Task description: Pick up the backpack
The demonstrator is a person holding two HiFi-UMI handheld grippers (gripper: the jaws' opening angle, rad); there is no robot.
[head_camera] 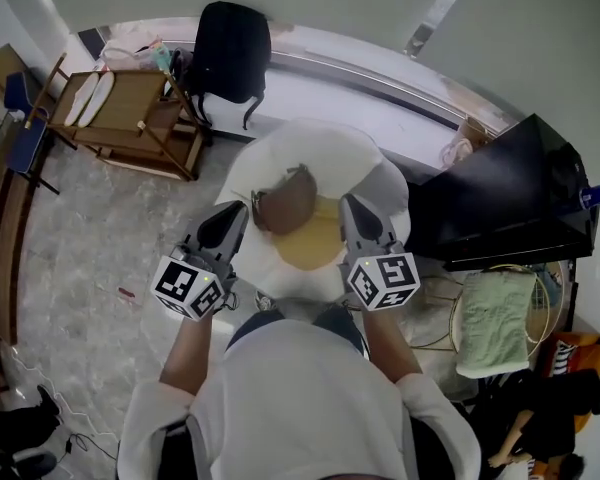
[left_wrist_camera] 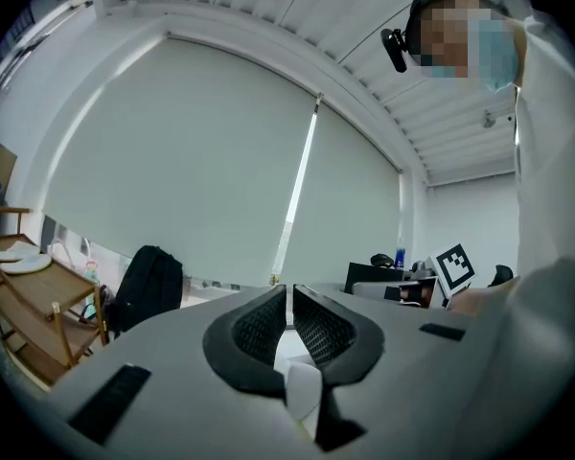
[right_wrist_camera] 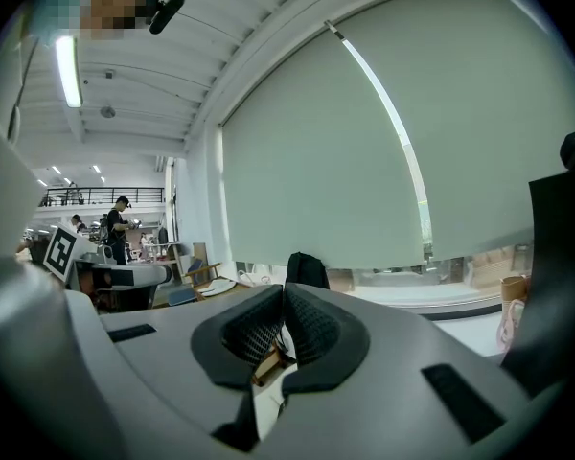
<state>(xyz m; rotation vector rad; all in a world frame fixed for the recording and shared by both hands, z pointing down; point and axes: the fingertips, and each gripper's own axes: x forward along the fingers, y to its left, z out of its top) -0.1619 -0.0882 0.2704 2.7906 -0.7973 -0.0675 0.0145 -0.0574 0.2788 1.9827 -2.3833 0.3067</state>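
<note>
The black backpack (head_camera: 230,53) stands upright against the low window ledge at the far side of the room, next to a wooden rack. It also shows small and distant as the backpack (left_wrist_camera: 149,290) in the left gripper view and the backpack (right_wrist_camera: 307,269) in the right gripper view. My left gripper (head_camera: 230,215) and right gripper (head_camera: 355,208) are held side by side over a round white table (head_camera: 370,158), well short of the backpack. Both point level toward the window. The left gripper (left_wrist_camera: 289,292) is shut with nothing between its pads. The right gripper (right_wrist_camera: 284,292) is shut and empty too.
A brown rounded object (head_camera: 285,203) and a yellow patch lie on the white table. The wooden rack (head_camera: 130,118) holds white dishes at the left. A black desk (head_camera: 510,198) stands at the right, with a green cloth (head_camera: 495,318) on a wire stand below it. A person (right_wrist_camera: 118,228) stands far off.
</note>
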